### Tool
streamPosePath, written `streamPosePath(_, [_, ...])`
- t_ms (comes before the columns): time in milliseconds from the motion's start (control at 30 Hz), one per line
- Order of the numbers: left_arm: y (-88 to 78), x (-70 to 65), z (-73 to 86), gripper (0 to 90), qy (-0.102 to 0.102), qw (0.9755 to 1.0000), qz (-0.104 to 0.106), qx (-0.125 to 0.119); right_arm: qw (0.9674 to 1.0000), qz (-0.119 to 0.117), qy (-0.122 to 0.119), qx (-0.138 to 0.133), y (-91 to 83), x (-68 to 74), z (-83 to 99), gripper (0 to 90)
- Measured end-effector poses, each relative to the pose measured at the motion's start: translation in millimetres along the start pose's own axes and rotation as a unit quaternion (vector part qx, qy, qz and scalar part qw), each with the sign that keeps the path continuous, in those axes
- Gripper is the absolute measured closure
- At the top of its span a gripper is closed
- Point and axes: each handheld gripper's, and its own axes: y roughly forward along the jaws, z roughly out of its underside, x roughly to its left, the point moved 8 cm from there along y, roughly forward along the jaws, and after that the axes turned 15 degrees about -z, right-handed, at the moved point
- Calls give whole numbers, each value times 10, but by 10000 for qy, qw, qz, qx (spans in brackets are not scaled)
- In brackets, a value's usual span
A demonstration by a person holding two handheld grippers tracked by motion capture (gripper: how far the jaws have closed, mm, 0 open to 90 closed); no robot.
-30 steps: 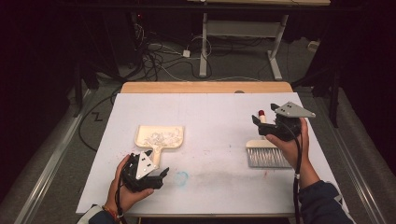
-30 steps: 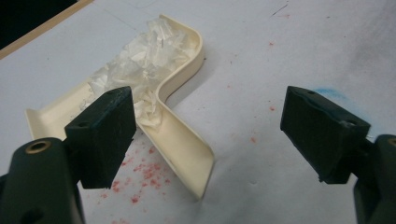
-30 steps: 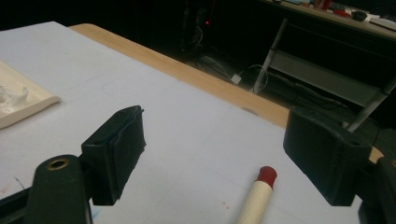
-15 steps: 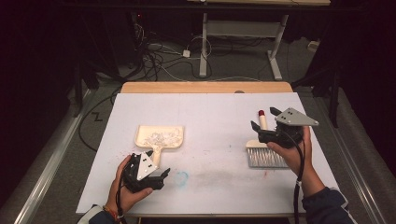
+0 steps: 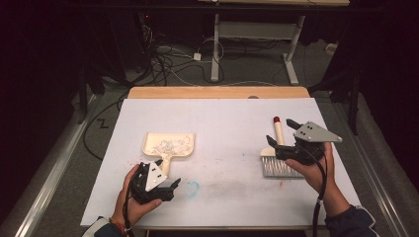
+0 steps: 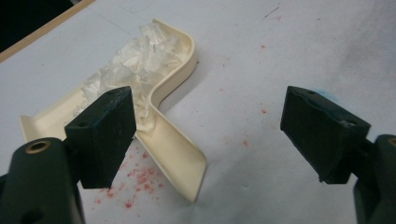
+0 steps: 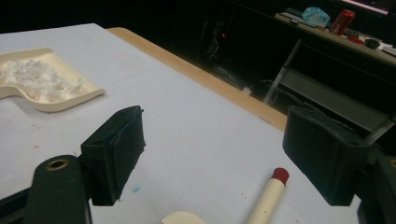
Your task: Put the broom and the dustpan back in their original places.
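Note:
A cream dustpan [image 5: 168,144] holding white scraps [image 5: 168,145] lies left of centre on the white table. Just short of its handle hovers my left gripper [image 5: 168,173], open and empty. In the left gripper view the dustpan's handle [image 6: 177,154] runs up beside the left one of the gripper's [image 6: 210,135] jaws. A brush [image 5: 276,168] with a cream handle and red tip [image 5: 276,119] lies at the right. My right gripper [image 5: 281,132] is open over that handle. In the right gripper view the handle [image 7: 268,198] sits low between the gripper's [image 7: 215,149] spread jaws, untouched.
A blue smudge [image 5: 191,186] and red specks mark the table near the front. A wooden strip [image 5: 217,92] borders the far edge. Beyond it are floor cables [image 5: 163,64] and a desk frame [image 5: 257,34]. The dustpan [image 7: 46,100] shows far left in the right gripper view.
My right gripper has drawn back toward the person over the brush, uncovering the red-tipped handle. The left gripper and the dustpan stay put.

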Motion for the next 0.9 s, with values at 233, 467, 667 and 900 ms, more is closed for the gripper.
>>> streamPosePath(233, [-1,-2,2,179,-1,10000,-17,6,10000,-30,-56,1,-105,86,51,212])
streamPosePath(467, [0,-13,-1,179,38,10000,-13,6,9999,-14,-112,-14,-182,135,133,211])
streamPosePath(667, [11,-23,6,179,69,10000,15,37,9998,132,-109,-66,-288,127,228,222])
streamPosePath(900, [13,-27,1,178,85,10000,11,37,9998,143,-105,18,-378,130,355,221])
